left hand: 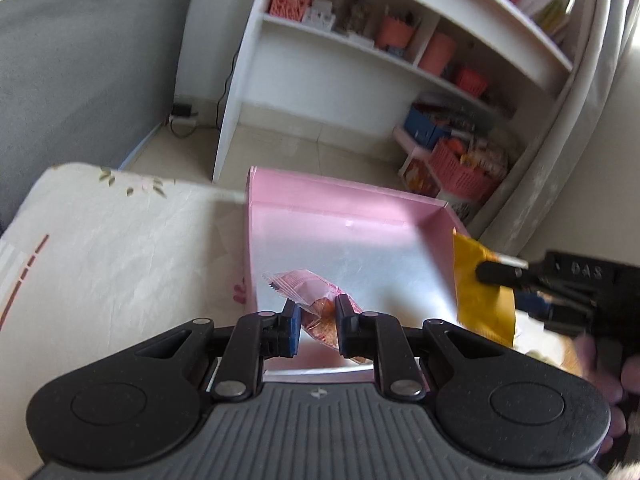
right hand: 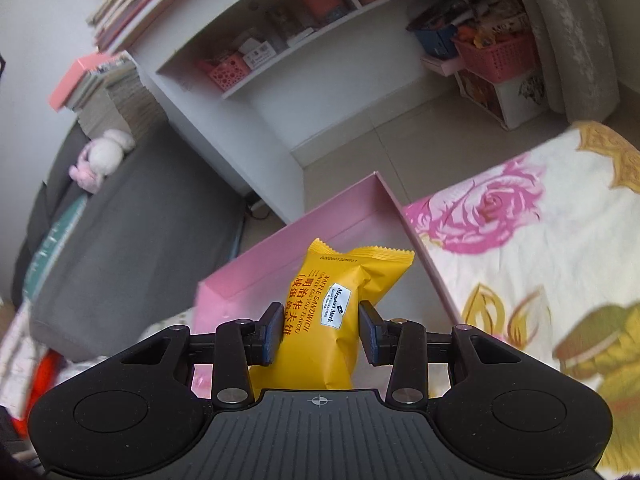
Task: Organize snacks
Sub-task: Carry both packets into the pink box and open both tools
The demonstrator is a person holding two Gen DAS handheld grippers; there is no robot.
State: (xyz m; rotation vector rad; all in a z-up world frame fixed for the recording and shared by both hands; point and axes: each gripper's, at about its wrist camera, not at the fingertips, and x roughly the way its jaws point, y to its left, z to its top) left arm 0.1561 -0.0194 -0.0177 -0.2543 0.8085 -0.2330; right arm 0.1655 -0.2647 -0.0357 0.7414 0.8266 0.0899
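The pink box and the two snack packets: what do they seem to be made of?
The pink box looks like stiff card with a satin sheen; thin straight walls, though plastic is possible. The yellow packet looks like matte plastic film, with a crimped, serrated top edge. The pink packet is glossy, partly clear film; the snack shows through.

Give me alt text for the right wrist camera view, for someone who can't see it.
The right claw is shut on a yellow waffle sandwich snack packet, holding it upright over an open pink box. The box rests on a floral bedspread, with white shelves of baskets and books behind.
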